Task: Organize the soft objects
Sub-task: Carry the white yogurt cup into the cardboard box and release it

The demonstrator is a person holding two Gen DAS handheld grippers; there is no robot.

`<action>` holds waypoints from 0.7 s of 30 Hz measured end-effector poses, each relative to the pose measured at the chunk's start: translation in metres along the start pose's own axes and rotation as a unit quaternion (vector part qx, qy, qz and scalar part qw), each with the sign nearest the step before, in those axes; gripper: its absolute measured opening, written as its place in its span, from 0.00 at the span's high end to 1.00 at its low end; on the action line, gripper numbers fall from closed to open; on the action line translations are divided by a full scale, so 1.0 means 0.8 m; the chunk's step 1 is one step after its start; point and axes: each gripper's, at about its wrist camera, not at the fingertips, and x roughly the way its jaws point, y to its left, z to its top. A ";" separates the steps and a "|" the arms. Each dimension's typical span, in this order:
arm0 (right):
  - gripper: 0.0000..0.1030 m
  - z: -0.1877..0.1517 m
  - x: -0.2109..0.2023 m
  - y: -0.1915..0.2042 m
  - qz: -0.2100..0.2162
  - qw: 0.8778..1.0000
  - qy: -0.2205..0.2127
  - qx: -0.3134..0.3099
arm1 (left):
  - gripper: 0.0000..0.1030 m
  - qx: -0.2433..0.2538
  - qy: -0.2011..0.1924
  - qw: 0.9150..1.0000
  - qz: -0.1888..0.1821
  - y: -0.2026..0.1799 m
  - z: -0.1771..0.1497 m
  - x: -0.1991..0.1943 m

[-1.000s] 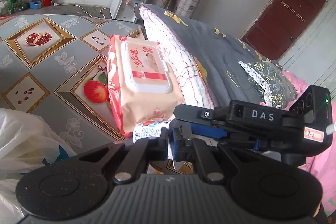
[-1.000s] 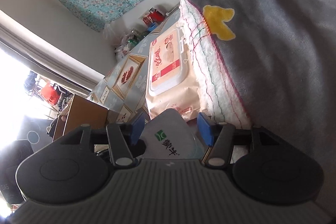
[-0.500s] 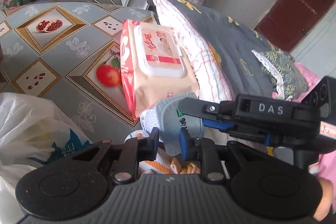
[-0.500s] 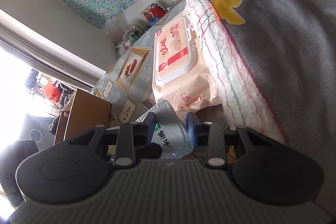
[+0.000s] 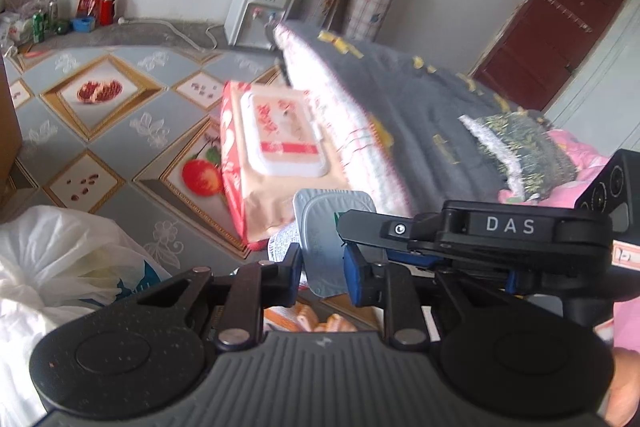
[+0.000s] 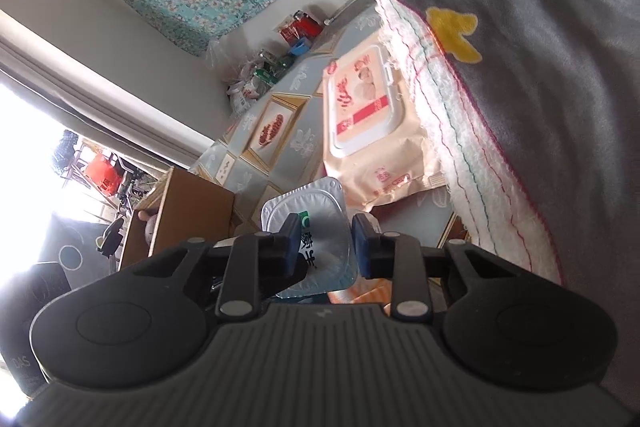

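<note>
we hold one soft silver pouch (image 5: pixel 320 243) between us, lifted clear of the patterned surface (image 5: pixel 132 119), likely to carry it toward a sorted spot; beside the folded grey quilt (image 6: pixel 540 87) lies the wipes pack (image 5: pixel 280 155). our left tool (image 5: pixel 322 267) grips the pouch; our right tool (image 6: pixel 326 247), its jaws just closed further, pinches it too.

Wipes pack (image 5: pixel 276 151) and folded quilt (image 5: pixel 420 115) block ahead; patterned mat (image 5: pixel 100 131) leftward lies open.
</note>
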 end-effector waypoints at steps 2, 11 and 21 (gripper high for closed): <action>0.74 -0.002 -0.017 0.013 -0.001 1.000 -0.005 -0.004 | 0.79 0.002 -0.010 1.000 -0.009 -0.006 0.000 -0.019; 0.74 -0.026 -0.082 0.115 0.016 0.998 -0.026 -0.054 | 0.79 0.006 -0.082 0.996 -0.024 -0.006 -0.007 -0.137; 0.74 -0.093 -0.034 0.293 0.084 0.986 0.036 -0.138 | 0.79 -0.051 -0.164 0.984 0.052 0.092 -0.044 -0.295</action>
